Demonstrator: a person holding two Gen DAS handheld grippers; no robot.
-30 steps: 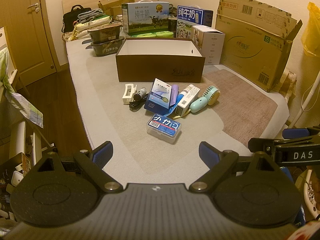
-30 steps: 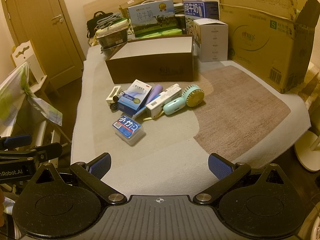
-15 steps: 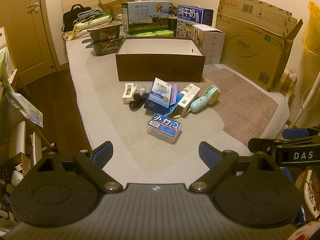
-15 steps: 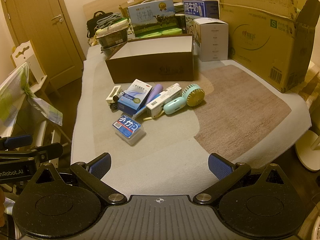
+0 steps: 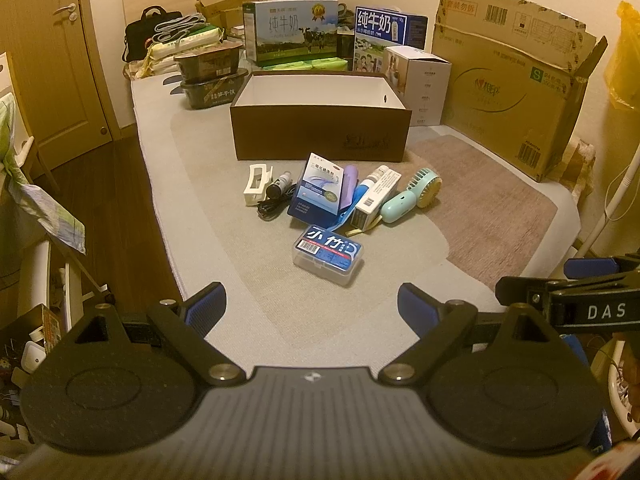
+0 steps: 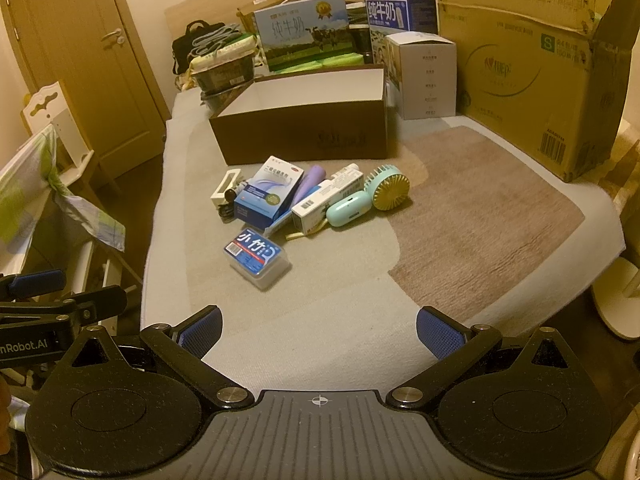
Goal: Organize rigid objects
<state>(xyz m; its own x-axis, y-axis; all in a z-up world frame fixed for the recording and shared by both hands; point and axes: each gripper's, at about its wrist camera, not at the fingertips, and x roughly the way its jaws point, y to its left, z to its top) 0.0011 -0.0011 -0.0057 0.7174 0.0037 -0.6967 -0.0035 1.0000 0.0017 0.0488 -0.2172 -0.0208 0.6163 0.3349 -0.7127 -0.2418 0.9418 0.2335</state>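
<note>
A pile of small items lies on the bed in front of an open brown box (image 5: 320,132) (image 6: 304,136): a clear case with a blue label (image 5: 328,258) (image 6: 256,258) nearest me, a blue-white carton (image 5: 320,190) (image 6: 268,192), a white carton (image 5: 376,200), a mint hand fan (image 5: 412,196) (image 6: 368,198), a purple tube (image 5: 348,188), a white clip (image 5: 256,184) and a black cable (image 5: 272,206). My left gripper (image 5: 312,306) is open and empty, short of the case. My right gripper (image 6: 318,330) is open and empty, also short of the pile.
Milk cartons (image 5: 292,32), a white box (image 5: 420,84) and a big cardboard carton (image 5: 512,80) stand behind and to the right of the brown box. Stacked food trays (image 5: 212,80) sit at back left. The bed edge drops to the floor on the left.
</note>
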